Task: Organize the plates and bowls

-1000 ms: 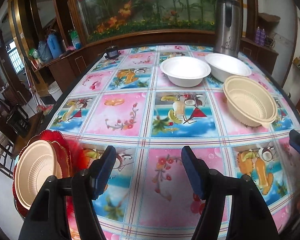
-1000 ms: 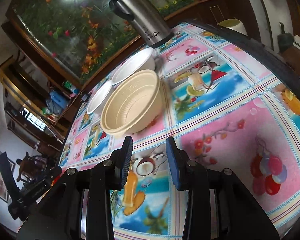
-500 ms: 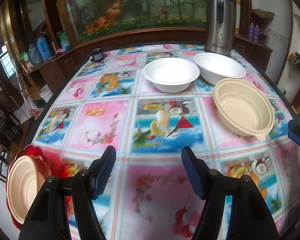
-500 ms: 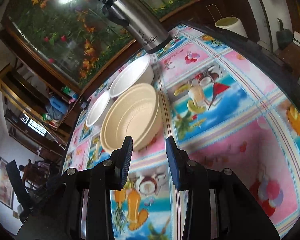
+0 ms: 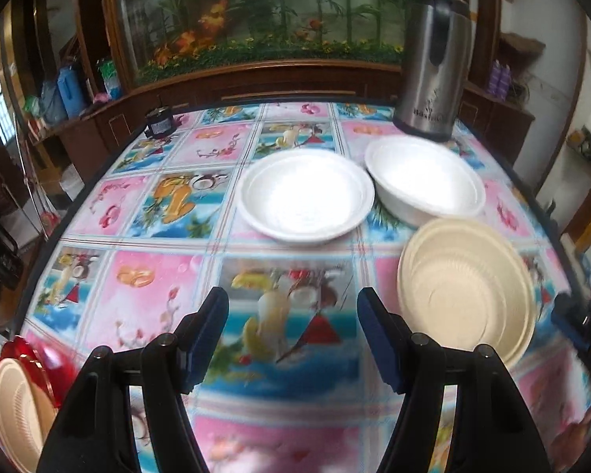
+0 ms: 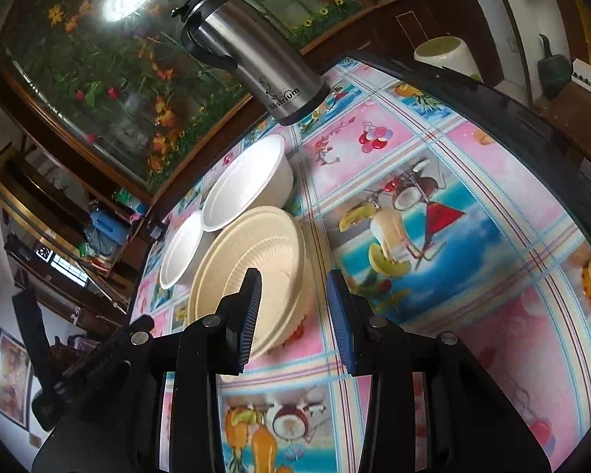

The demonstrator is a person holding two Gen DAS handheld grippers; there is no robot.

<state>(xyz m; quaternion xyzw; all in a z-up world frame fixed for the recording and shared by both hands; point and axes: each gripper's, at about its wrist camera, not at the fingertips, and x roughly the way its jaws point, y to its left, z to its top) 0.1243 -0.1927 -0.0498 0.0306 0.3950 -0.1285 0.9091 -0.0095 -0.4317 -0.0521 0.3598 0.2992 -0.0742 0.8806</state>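
Just ahead-left of the right claw (image 6: 293,315), half-open and gripping nothing, a round ribbed beige plastic bowl (image 6: 252,264) is sitting upright on the worktop (image 6: 453,236); the left claw (image 5: 291,339) is gaping empty.

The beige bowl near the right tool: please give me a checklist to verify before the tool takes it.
1. Right tool empty, jaws apart: ok.
2. Beige bowl upright on the table, with nothing seen inside it: ok.
3. Bowl rim between the jaws: not ok; the near rim lies just ahead of the tips.
4. Room around the bowl: cannot tell; the deep white bowl sits very close behind it, and contact is unclear.
5. Left tool clear of the bowl: ok; it is open over bare cloth, with the bowl to its right.
6. Flask out of the path: ok; it stands behind the white bowls.
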